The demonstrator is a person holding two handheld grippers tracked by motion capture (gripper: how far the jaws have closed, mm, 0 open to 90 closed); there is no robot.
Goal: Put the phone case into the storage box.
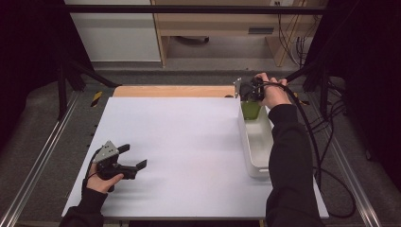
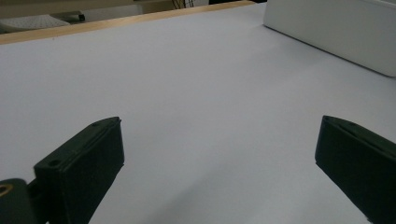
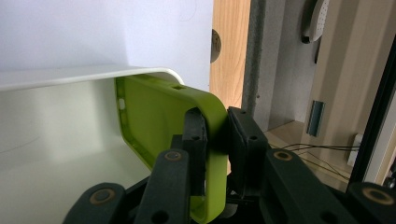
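The main risk here is the grip itself: the right gripper (image 3: 217, 140) pinches only the thin side wall of a lime-green, soft-looking rubbery phone case (image 3: 159, 112), and because such a case probably flexes, it could bend, twist or peel out from between the pads as the hand moves. If it slipped now it would most likely fall into the white rectangular plastic tub (image 1: 257, 142) below, but a sideways swing could catch the case on the tub's rounded rim (image 3: 93, 73) and drag or tip the tub, which sits near the right edge of the white tabletop (image 1: 189, 142). The black cable (image 1: 312, 142) trailing along the person's right sleeve could also snag. As for the tools, in the right gripper view the two black jaws stand nearly closed, one pad inside the case and one outside, clamped on its wall in the lower centre of the frame, with the case tilted on edge over the tub's interior. In the high view that gripper and the green case (image 1: 250, 109) sit at the far end of the tub, in the upper right of the frame. The left gripper (image 1: 127, 158) rests in the lower left of the high view, its jaws spread wide with nothing between them; its own view shows bare tabletop between the two pads (image 2: 84, 163) and the tub's white wall (image 2: 336, 28) at the upper right.
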